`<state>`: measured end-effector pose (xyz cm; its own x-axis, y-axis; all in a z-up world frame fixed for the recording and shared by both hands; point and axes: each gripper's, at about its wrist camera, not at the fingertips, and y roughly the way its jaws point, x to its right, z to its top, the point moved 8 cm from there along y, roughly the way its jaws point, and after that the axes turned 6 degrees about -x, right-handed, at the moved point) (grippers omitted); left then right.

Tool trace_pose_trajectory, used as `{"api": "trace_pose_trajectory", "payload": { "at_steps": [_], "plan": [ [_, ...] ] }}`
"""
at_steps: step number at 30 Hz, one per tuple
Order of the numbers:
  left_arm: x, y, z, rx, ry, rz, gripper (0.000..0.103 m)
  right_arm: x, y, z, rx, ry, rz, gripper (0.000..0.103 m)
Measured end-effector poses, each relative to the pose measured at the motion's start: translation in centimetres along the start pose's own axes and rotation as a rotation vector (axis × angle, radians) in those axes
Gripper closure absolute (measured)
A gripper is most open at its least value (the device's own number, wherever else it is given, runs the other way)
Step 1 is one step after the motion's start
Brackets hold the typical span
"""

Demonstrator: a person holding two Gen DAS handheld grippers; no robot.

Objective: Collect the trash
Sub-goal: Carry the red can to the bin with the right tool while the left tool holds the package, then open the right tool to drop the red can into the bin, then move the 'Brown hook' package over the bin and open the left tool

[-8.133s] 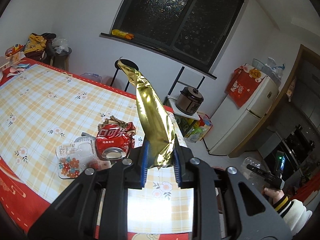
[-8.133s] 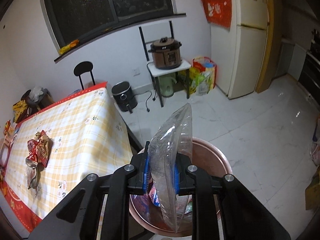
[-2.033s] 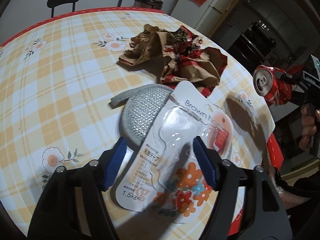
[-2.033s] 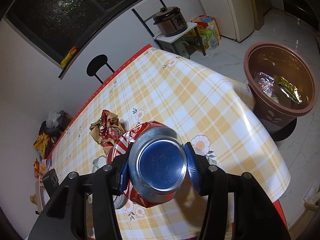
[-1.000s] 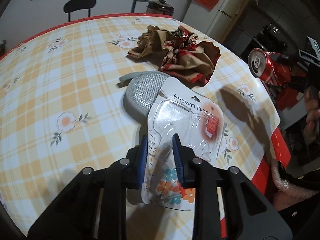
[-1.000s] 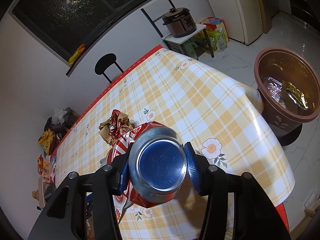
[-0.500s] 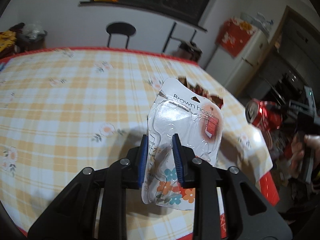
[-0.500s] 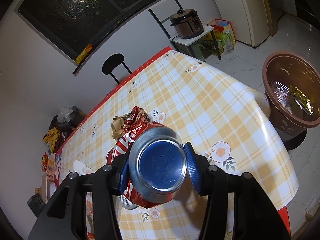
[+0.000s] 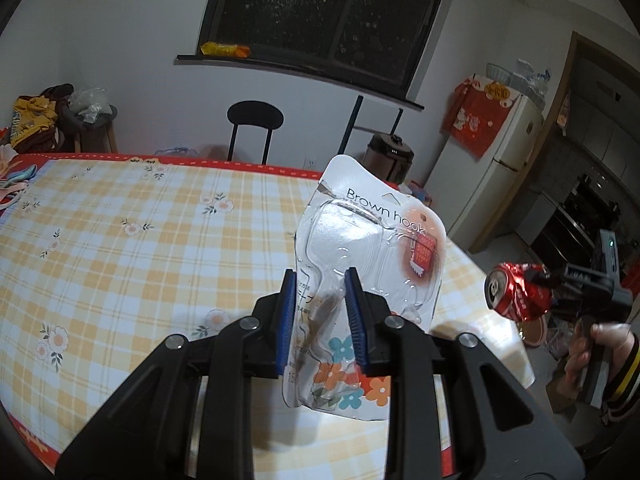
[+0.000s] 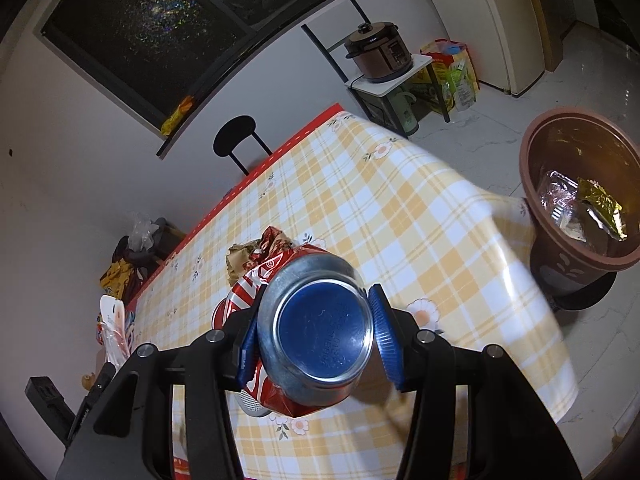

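Left gripper [image 9: 320, 312]: jaws closed to a narrow gap on the lower part of a blister pack [image 9: 370, 264], blue pads pressing its clear plastic from both sides. Pack upright above the jaws, white card with "Brown hook" printed across the top, flower print at the bottom edge below the pads. Lifted off the tabletop [image 9: 120, 248], yellow-and-white check cloth with small flowers and red border visible beneath and to the left of the jaws. Beyond the jaws, across the tabletop: black stool [image 9: 255, 114] against the white wall, dark window [image 9: 328, 12] above. Far right of the jaws: right gripper [image 9: 552, 280] with the can, held by a hand [image 9: 600, 344] in a striped cuff.

Right gripper [image 10: 312, 336]: jaws spread wide around a crushed red soda can [image 10: 316, 332], one pad on each side of the body, silver base with blue centre facing the camera. Can in the air above the tabletop [image 10: 400, 216]. Just behind the can, on the cloth: crumpled red-and-brown wrapper [image 10: 260, 248]. Grey rounded item partly showing under the can, too hidden to identify. Far right of the jaws, on the floor beside the table edge: brown round bin [image 10: 580, 184] holding a gold foil wrapper [image 10: 600, 204] and clear plastic. Beyond the far table corner: dark cooker [image 10: 378, 52] on a small white stand.
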<state>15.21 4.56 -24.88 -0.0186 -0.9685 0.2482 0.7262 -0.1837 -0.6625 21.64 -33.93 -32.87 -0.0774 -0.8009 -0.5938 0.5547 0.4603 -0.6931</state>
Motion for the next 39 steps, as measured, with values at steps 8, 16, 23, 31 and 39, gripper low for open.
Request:
{"api": "trace_pose_trajectory", "payload": {
  "at_steps": [8,16,23,31,39],
  "plan": [
    [5.8,-0.9,0.8,0.042,-0.01,0.015,0.076,6.3,-3.5,3.6,0.035,0.04,-0.009,0.054],
    [12.4,-0.4,0.7,0.067,-0.012,0.024,0.076,16.2,-7.9,8.8,0.108,0.103,-0.083,0.054],
    [17.0,-0.2,-0.4,0.095,-0.044,0.035,0.076,23.6,-10.0,13.2,0.144,0.114,-0.162,0.054],
    [20.2,-0.8,-1.8,0.099,-0.065,0.08,0.076,27.8,-8.1,15.9,0.084,0.092,-0.194,0.054],
    [22.4,-0.9,-1.4,0.102,-0.041,0.099,0.075,28.3,-6.6,16.1,0.006,0.096,-0.162,0.023]
  ]
}}
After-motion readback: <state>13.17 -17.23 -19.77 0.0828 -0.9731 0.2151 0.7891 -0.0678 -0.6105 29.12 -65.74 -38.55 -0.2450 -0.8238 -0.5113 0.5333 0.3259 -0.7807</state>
